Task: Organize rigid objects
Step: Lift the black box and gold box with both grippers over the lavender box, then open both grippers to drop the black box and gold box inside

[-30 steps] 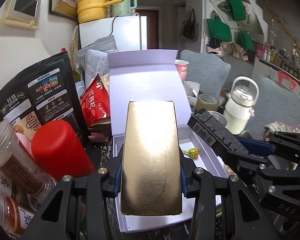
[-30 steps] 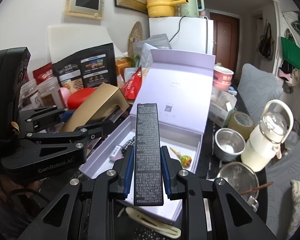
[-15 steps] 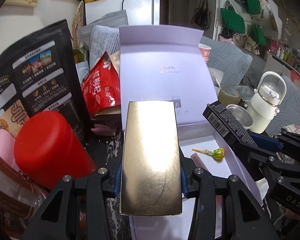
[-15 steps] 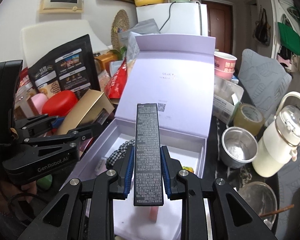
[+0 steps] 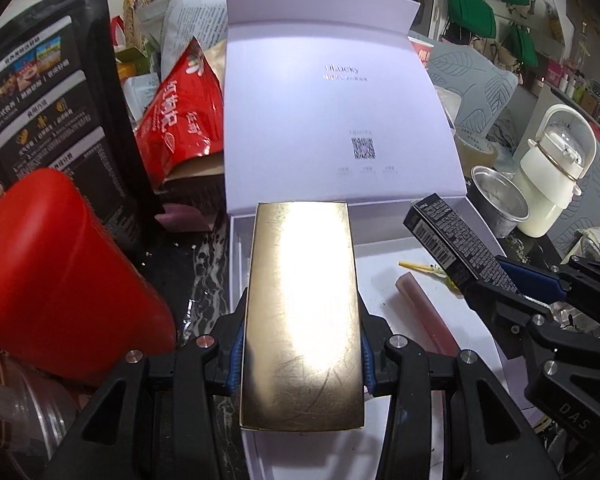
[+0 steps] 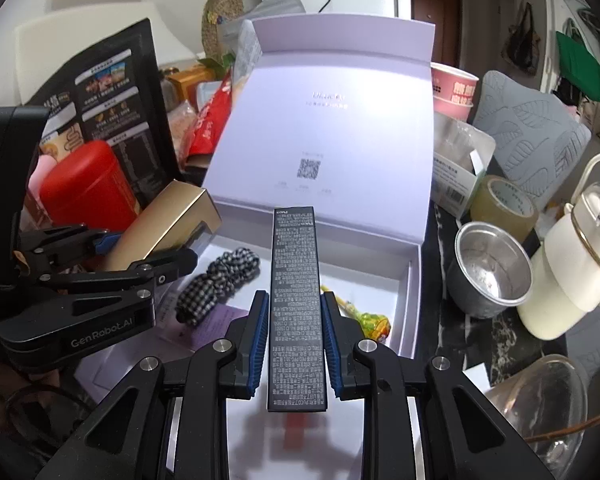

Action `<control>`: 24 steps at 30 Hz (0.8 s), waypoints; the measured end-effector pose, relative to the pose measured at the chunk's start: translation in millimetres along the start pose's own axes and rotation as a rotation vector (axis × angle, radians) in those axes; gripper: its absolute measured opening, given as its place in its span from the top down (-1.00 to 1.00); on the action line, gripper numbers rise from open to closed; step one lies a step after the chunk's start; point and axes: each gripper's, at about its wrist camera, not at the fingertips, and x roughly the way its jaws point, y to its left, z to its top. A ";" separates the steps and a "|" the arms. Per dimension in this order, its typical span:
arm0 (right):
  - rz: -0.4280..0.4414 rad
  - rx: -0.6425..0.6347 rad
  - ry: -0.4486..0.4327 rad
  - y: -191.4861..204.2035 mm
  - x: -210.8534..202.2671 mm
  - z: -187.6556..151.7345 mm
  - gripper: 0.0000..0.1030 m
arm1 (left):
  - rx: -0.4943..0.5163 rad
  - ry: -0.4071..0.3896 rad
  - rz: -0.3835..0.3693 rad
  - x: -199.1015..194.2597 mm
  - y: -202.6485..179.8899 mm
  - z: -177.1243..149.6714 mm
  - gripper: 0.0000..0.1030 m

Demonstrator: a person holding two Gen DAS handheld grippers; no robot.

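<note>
My left gripper (image 5: 302,354) is shut on a gold box (image 5: 302,312) and holds it over the left side of the open white gift box (image 5: 404,256). My right gripper (image 6: 296,340) is shut on a slim black box (image 6: 296,304) and holds it above the same gift box (image 6: 406,280). The gold box (image 6: 168,224) and left gripper (image 6: 104,268) show at left in the right wrist view. The black box (image 5: 452,240) shows at right in the left wrist view. Inside the gift box lie a checkered fabric piece (image 6: 220,284), a lollipop (image 6: 364,316) and a pink tube (image 5: 424,312).
A red canister (image 5: 56,280), a black snack bag (image 5: 48,100) and a red pouch (image 5: 180,116) crowd the left. A steel cup (image 6: 488,272), a tape roll (image 6: 504,204), a cream bottle (image 6: 572,264) and a glass bowl (image 6: 540,400) stand at right. The lid (image 6: 332,128) stands upright behind.
Both grippers have moved forward and lower toward the gift box, each still holding its box. The box interior now looks closer.
</note>
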 end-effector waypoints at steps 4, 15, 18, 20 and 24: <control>-0.007 -0.009 0.021 3.1 8.0 -2.8 0.51 | 0.002 0.020 0.003 8.2 -1.5 -1.9 0.16; 0.007 0.005 0.100 3.4 31.2 -11.9 0.50 | -0.001 0.055 0.001 22.5 -6.8 -7.0 0.16; 0.020 0.012 0.113 3.2 34.2 -13.6 0.50 | -0.003 0.059 0.014 22.4 -7.9 -6.7 0.15; 0.018 0.013 0.114 3.3 34.4 -14.6 0.50 | -0.007 0.061 0.017 22.3 -8.2 -6.5 0.15; 0.003 0.019 0.119 1.6 34.6 -14.4 0.47 | -0.028 0.079 0.013 23.4 -6.5 -5.5 0.15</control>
